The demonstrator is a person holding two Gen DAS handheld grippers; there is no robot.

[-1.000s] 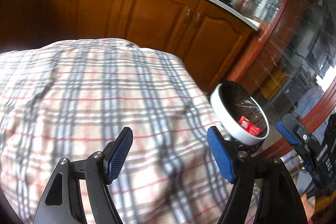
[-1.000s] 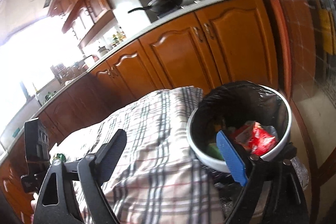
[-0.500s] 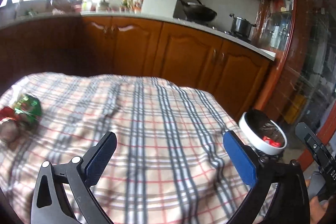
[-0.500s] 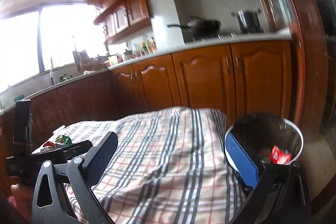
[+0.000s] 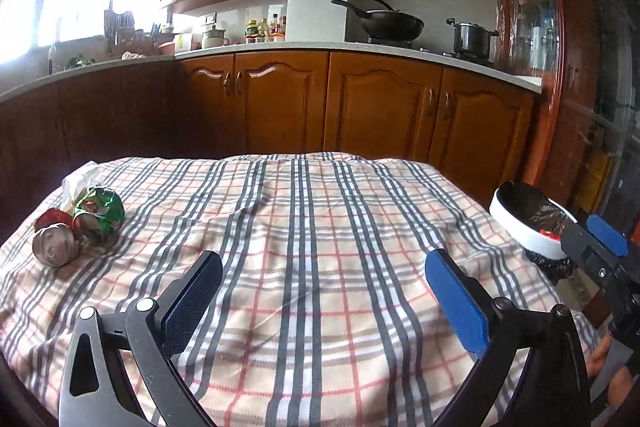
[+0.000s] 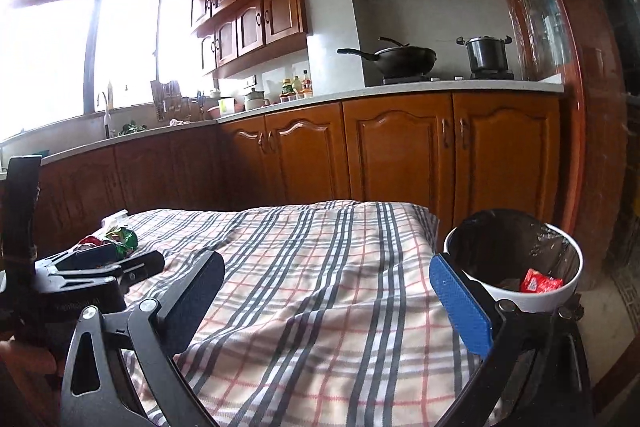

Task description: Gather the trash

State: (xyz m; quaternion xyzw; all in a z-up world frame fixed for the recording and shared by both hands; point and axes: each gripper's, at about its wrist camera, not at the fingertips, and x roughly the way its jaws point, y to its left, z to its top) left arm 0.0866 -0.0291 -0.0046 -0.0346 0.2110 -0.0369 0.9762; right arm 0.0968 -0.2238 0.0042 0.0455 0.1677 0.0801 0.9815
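Observation:
A crushed can (image 5: 54, 243), a green crumpled wrapper (image 5: 100, 211) and a white bit of plastic lie together at the far left of the plaid-covered table (image 5: 312, 247). A white bin with a black liner (image 6: 516, 259) stands off the table's right side and holds a red wrapper (image 6: 540, 281); the bin also shows in the left wrist view (image 5: 528, 223). My left gripper (image 5: 320, 291) is open and empty above the table's near middle. My right gripper (image 6: 324, 295) is open and empty, its right finger beside the bin.
Brown kitchen cabinets (image 5: 360, 103) run behind the table, with a wok (image 5: 392, 21) and a pot (image 5: 472, 39) on the counter. A wooden door frame (image 6: 576, 107) stands to the right, behind the bin.
Both grippers have pulled back and tilted up from the bin side. The left view has swung left, bringing the can and wrapper into sight. Both stay open and empty.

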